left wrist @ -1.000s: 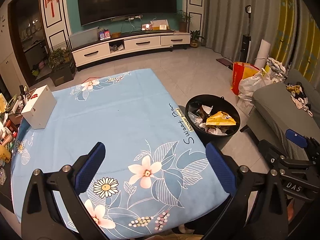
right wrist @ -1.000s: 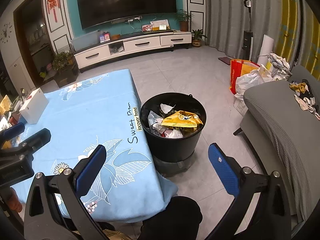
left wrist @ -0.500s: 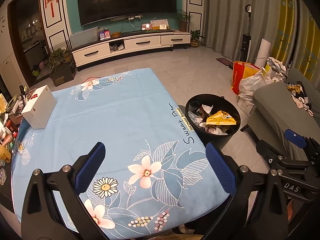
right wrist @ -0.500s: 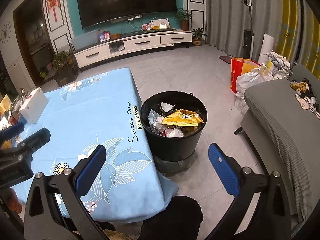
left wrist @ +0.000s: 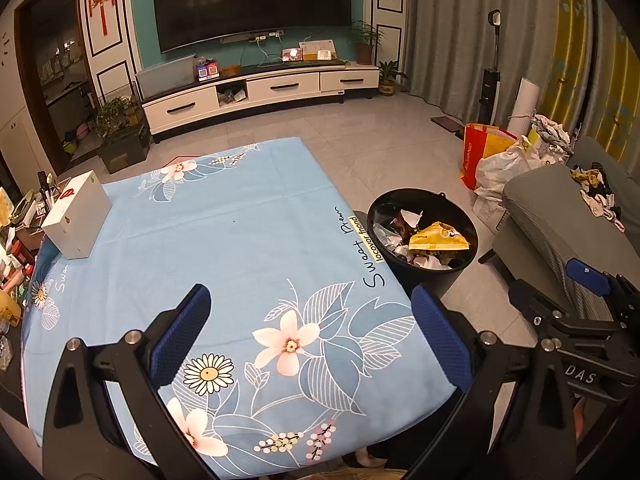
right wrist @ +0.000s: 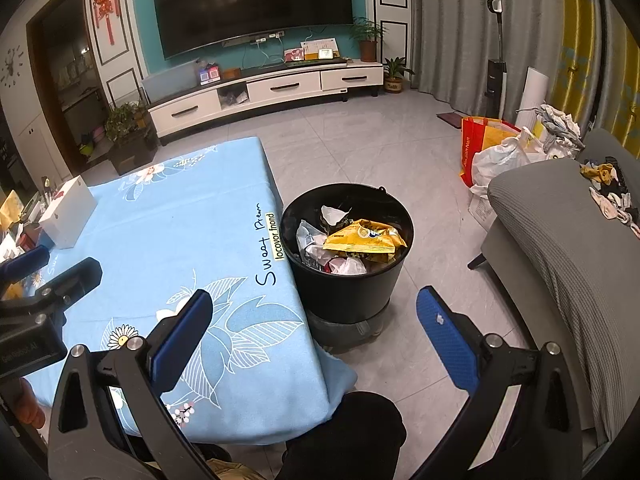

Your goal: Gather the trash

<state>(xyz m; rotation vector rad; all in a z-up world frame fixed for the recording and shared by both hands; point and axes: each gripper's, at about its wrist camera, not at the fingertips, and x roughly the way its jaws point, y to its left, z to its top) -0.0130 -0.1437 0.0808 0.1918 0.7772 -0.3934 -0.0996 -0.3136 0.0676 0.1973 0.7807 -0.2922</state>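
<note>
Both the left gripper (left wrist: 310, 312) and right gripper (right wrist: 316, 316) are gaping wide and empty while a crumpled yellow wrapper (right wrist: 364, 237), possibly a snack bag, is lying atop the black bin (right wrist: 348, 292).

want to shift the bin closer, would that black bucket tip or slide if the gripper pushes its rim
The black bucket probably rolls rather than tips: it appears to sit on a wheeled base. Its load looks light, a yellow wrapper and crumpled paper, so a low push seems safer.
</note>
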